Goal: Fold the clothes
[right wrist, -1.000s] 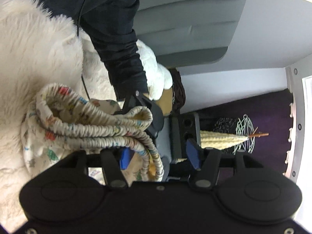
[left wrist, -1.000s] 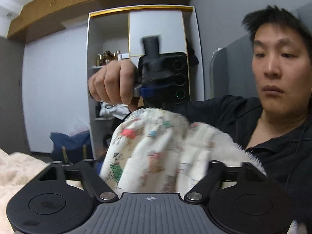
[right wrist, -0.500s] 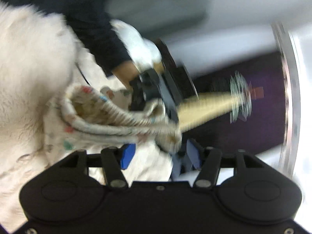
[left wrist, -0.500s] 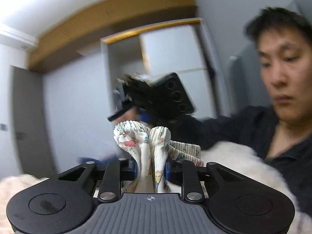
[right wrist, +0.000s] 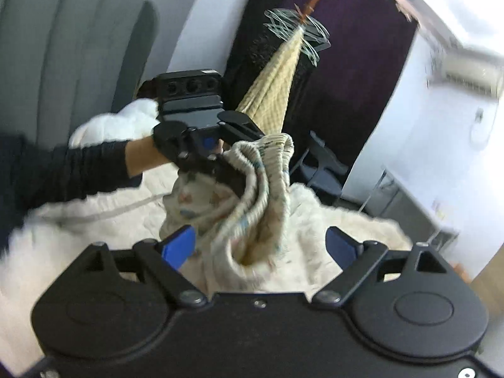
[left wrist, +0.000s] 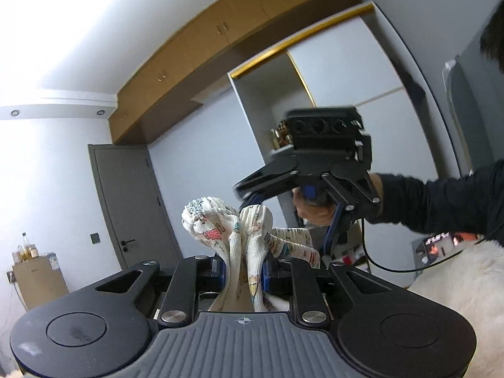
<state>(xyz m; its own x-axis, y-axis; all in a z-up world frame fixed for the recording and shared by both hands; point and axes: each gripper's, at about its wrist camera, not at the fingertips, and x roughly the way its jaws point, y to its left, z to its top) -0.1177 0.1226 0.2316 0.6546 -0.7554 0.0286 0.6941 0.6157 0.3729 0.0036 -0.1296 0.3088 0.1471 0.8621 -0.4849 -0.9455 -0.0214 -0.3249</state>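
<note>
A small white ribbed garment (left wrist: 217, 223) with a coloured print is bunched up and stands between the blue pads of my left gripper (left wrist: 244, 267), which is shut on it and holds it up level. In the right wrist view the same garment (right wrist: 267, 170) hangs from the left gripper (right wrist: 204, 145) over the bed. My right gripper (right wrist: 260, 245) is opening wide. The cloth lies loose between its blue pads (right wrist: 178, 245), touched by neither. From the left wrist view, the right gripper (left wrist: 302, 189) hovers above and to the right of the garment in a person's hand.
A fluffy white blanket (right wrist: 346, 230) covers the bed below. A grey padded headboard (right wrist: 63, 47) rises at the left. Wire hangers with a yellow cloth (right wrist: 277, 75) hang in front of a dark curtain. A grey door (left wrist: 126, 204), a cardboard box (left wrist: 37, 280) and an open wardrobe (left wrist: 267, 100) stand beyond.
My left gripper closed on the bunched garment and lifted it. My right gripper rolled upright, let the elastic edge go, spread its jaws and rose.
</note>
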